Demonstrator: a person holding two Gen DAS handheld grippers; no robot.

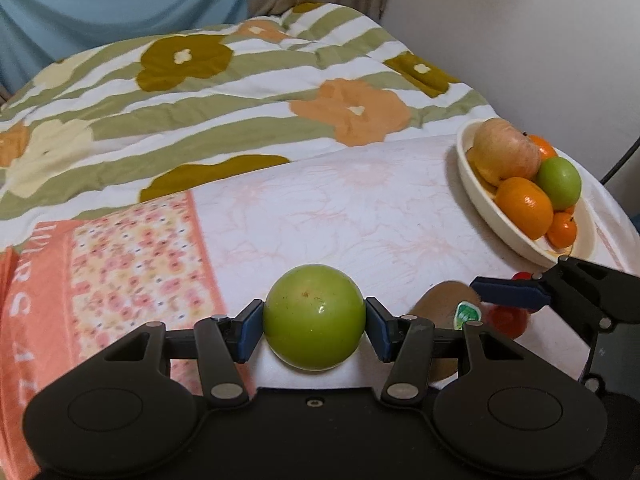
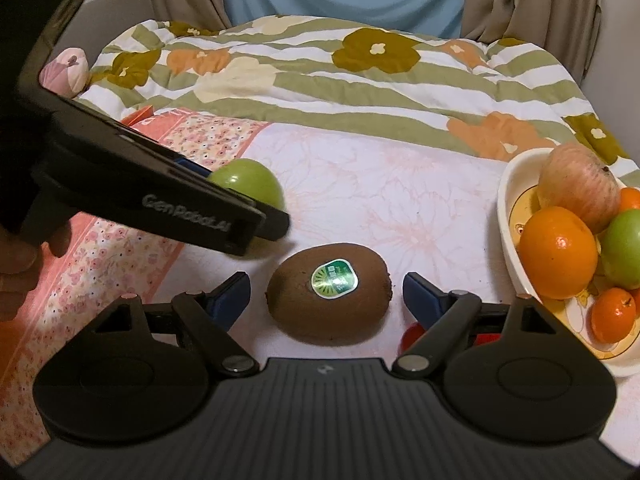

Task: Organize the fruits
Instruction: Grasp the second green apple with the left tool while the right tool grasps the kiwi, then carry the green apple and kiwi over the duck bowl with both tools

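Note:
My left gripper (image 1: 315, 330) is shut on a green apple (image 1: 315, 322), with both blue pads pressed to its sides; the apple also shows in the right wrist view (image 2: 256, 184) behind the left gripper's body. My right gripper (image 2: 326, 294) is open, its blue pads on either side of a brown kiwi (image 2: 329, 298) with a green sticker, not touching it. The kiwi lies on the white cloth and shows in the left wrist view (image 1: 444, 306). A cream bowl (image 1: 480, 208) (image 2: 508, 216) at the right holds an apple, oranges and a green apple.
A small red fruit (image 1: 508, 320) (image 2: 412, 336) lies under the right gripper's right finger. A flowered quilt (image 1: 240, 92) covers the bed behind the white and orange cloth. A wall stands at the right behind the bowl.

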